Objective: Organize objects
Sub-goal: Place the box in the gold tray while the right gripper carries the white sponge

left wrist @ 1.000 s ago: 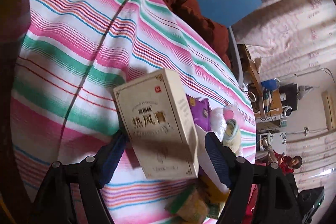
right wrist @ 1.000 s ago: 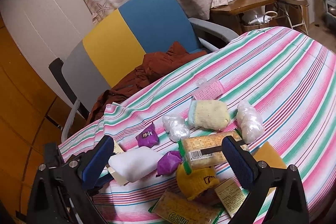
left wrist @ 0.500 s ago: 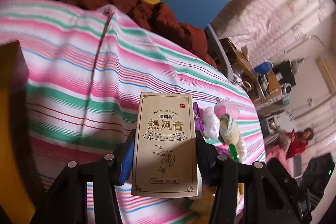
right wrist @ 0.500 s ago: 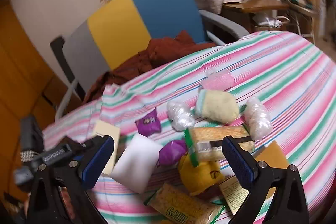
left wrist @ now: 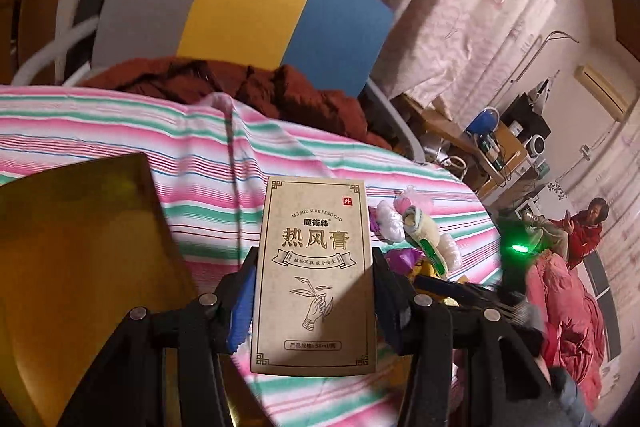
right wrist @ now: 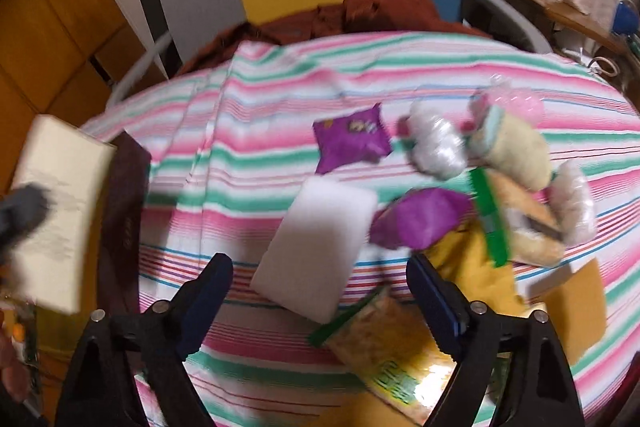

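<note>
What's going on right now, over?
Left gripper shut on tan box, lifted over the striped cloth. Right gripper open, empty, above white sponge. Snack pile beside it; nothing blocking.

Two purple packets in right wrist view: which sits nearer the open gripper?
The crumpled purple packet, right of the white sponge, sits nearer the right gripper. The flat purple packet lies farther up the striped cloth.
</note>
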### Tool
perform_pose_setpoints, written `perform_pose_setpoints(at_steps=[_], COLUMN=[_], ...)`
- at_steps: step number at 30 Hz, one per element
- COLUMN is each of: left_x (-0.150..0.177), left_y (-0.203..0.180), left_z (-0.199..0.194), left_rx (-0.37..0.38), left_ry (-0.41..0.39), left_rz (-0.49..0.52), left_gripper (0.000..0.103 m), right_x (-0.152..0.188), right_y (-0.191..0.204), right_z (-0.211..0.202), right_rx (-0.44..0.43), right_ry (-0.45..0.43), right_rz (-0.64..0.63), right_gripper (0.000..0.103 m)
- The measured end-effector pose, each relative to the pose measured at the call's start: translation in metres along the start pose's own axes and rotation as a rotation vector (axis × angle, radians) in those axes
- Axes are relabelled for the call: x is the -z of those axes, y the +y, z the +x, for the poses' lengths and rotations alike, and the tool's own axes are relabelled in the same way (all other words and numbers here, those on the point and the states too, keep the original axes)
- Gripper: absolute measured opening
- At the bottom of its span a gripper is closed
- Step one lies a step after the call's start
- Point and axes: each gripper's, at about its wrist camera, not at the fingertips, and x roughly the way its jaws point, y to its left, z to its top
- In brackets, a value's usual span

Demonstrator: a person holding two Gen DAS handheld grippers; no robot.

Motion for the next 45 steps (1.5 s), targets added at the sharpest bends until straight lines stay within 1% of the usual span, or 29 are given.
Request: perform_pose_setpoints(at_steps=[5,7,8,9,10,11,12,15,19,23,25,28,30,32,35,36,37,38,39,40,41,43,44,45], left_x=[0.012,0.017,0.019,0.021,0.024,0.028,0.030,0.038,0.049,0.059,0.061,0.059,0.054,0.047,0.039,0.036,0.035,0.035,0.035,0.037,0.041,0.047,0.052,0.056], left_y=[0.018,0.027,0.034,0.040,0.046,0.054,0.060,0.080,0.104,0.128,0.140,0.154,0.165,0.175,0.191,0.194,0.197,0.199,0.200,0.200,0.201,0.201,0.200,0.200], left_z=[-0.029,-0.038,-0.043,-0.047,-0.051,-0.054,-0.056,-0.065,-0.079,-0.092,-0.096,-0.101,-0.106,-0.108,-0.116,-0.120,-0.125,-0.130,-0.133,-0.135,-0.138,-0.143,-0.145,-0.148], left_rx=[-0.025,-0.035,-0.043,-0.053,-0.065,-0.078,-0.088,-0.132,-0.189,-0.251,-0.283,-0.328,-0.366,-0.419,-0.468,-0.485,-0.504,-0.516,-0.522,-0.529,-0.533,-0.535,-0.537,-0.540], left_ry=[-0.029,-0.036,-0.039,-0.043,-0.046,-0.048,-0.047,-0.051,-0.059,-0.067,-0.073,-0.085,-0.105,-0.109,-0.135,-0.150,-0.166,-0.176,-0.183,-0.186,-0.183,-0.177,-0.175,-0.173], left_rz=[-0.009,-0.022,-0.033,-0.041,-0.051,-0.064,-0.076,-0.116,-0.148,-0.178,-0.199,-0.216,-0.220,-0.212,-0.234,-0.243,-0.250,-0.253,-0.255,-0.259,-0.261,-0.258,-0.258,-0.259], left_gripper=[0.052,0.052,0.052,0.052,0.052,0.052,0.052,0.052,0.052,0.052,0.052,0.052,0.052,0.052,0.058,0.063,0.071,0.074,0.076,0.076,0.076,0.076,0.076,0.076], right_x=[-0.003,-0.002,-0.001,0.000,0.001,0.002,0.003,0.006,0.007,0.007,0.006,0.006,0.005,0.004,0.000,-0.001,-0.001,-0.001,-0.002,-0.001,0.002,0.007,0.011,0.016], right_y=[-0.001,0.000,0.002,0.005,0.009,0.012,0.017,0.027,0.029,0.041,0.053,0.078,0.102,0.126,0.166,0.182,0.196,0.209,0.225,0.240,0.248,0.266,0.272,0.277], right_z=[0.034,0.044,0.045,0.044,0.044,0.043,0.043,0.039,0.028,0.009,-0.005,-0.022,-0.032,-0.039,-0.041,-0.039,-0.037,-0.034,-0.032,-0.030,-0.030,-0.028,-0.028,-0.029], right_rx=[0.047,0.068,0.068,0.071,0.066,0.051,0.033,0.064,0.056,0.010,-0.036,-0.093,-0.136,-0.186,-0.253,-0.277,-0.300,-0.321,-0.343,-0.351,-0.357,-0.351,-0.350,-0.346], right_ry=[0.076,0.099,0.098,0.090,0.083,0.079,0.075,0.056,0.036,-0.007,-0.036,-0.073,-0.098,-0.111,-0.111,-0.105,-0.099,-0.094,-0.090,-0.089,-0.089,-0.091,-0.095,-0.104], right_rz=[0.063,0.055,0.045,0.025,-0.001,-0.017,-0.034,-0.095,-0.110,-0.123,-0.125,-0.161,-0.200,-0.228,-0.277,-0.291,-0.303,-0.314,-0.326,-0.343,-0.357,-0.384,-0.398,-0.415], right_gripper=[0.089,0.089,0.089,0.086,0.075,0.069,0.060,0.058,0.057,0.057,0.057,0.057,0.057,0.057,0.057,0.057,0.058,0.060,0.063,0.064,0.067,0.096,0.100,0.102])
